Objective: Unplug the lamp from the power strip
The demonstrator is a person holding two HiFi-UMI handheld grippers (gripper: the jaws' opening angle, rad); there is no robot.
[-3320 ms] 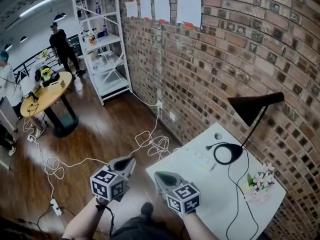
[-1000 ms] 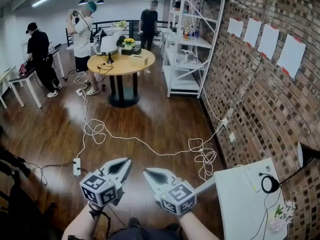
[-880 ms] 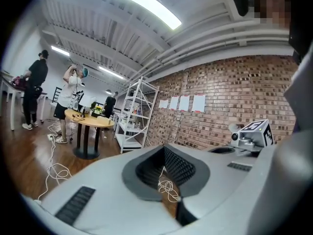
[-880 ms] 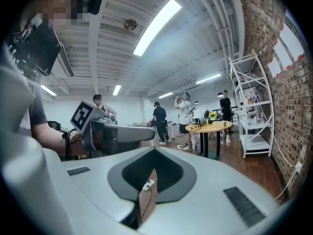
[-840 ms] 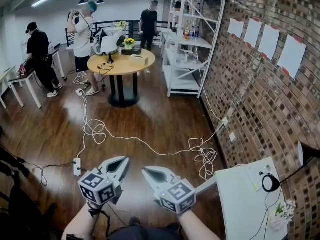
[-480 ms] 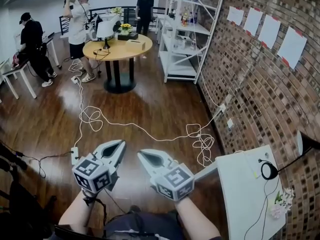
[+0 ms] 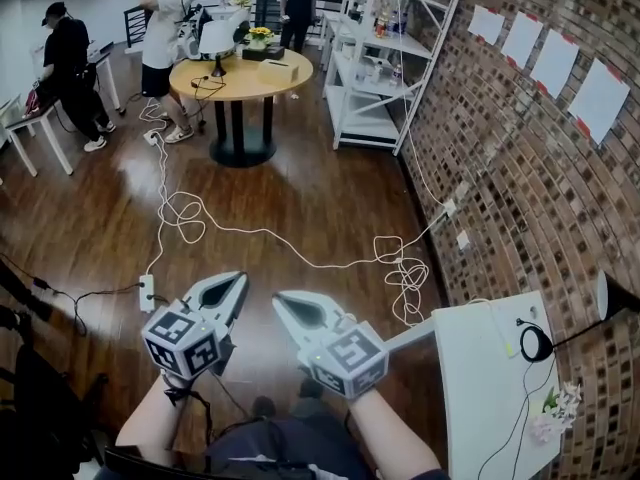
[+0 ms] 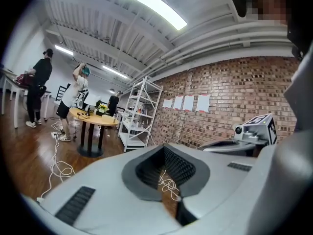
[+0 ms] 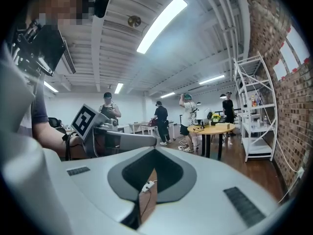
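Standing on a white rectangular table (image 7: 478, 393) at the head view's lower right, the black desk lamp (image 7: 618, 298) is beside the brick wall (image 7: 520, 168). Left gripper (image 7: 231, 285) and right gripper (image 7: 287, 304) have jaws pressed together, empty, above open brown wooden floor (image 7: 300, 193). Tangled white cables (image 7: 405, 278) lie ahead.

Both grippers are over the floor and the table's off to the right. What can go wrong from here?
1. The white cable lies in loose loops on the floor beside the table. Stepping over could snag a foot.
2. The black cord trails across the table. A gripper swinging in might catch it and drag the lamp.
3. The left gripper and right gripper are both shut, so neither can take a plug yet.
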